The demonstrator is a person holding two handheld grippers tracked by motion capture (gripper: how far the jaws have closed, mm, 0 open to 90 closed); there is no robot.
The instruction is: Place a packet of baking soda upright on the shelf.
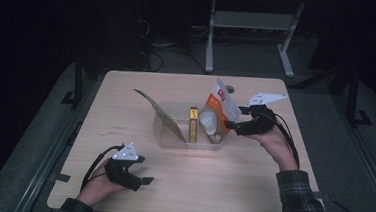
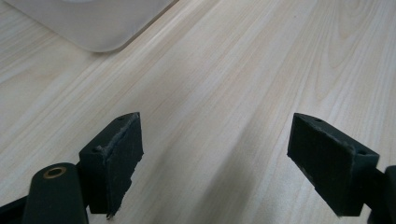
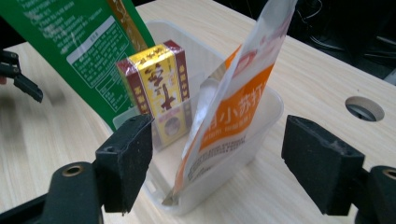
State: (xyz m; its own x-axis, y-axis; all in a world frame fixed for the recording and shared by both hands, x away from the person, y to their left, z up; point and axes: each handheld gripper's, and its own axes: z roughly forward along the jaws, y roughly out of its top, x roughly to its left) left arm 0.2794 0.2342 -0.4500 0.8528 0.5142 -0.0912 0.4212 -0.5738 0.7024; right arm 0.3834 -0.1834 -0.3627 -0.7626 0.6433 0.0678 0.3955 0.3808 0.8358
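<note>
High view first: a clear plastic rectangular bin [image 1: 174, 135] sits mid-worktop on the pale wooden worktop [image 1: 125, 111]. Standing in it are a flat green foil pouch [image 1: 161, 115] leaning left, a small yellow-and-maroon carton [image 1: 193, 124] upright in the middle, and an orange-and-white plastic snack pouch [image 1: 219, 110] at the right end, its top jutting above the rim and tilted right. The right gripper [image 1: 231, 124] lies level, pointing left at that pouch, just beside it, hand cupped beneath. The left gripper [image 1: 146, 181] rests low near the front-left edge, well apart from the bin, pointing right.

Left gripper view: its black pads [image 2: 119, 158] stand wide apart over bare wood with nothing between them; a corner of the bin [image 2: 100, 28] lies ahead.

Right gripper view: jaws are spread wide, gripping nothing; the orange-and-white pouch [image 3: 233, 107] stands ahead between them, untouched, inside the bin's near end [image 3: 219, 182], with the carton [image 3: 159, 88] and green pouch [image 3: 79, 42] behind.
</note>
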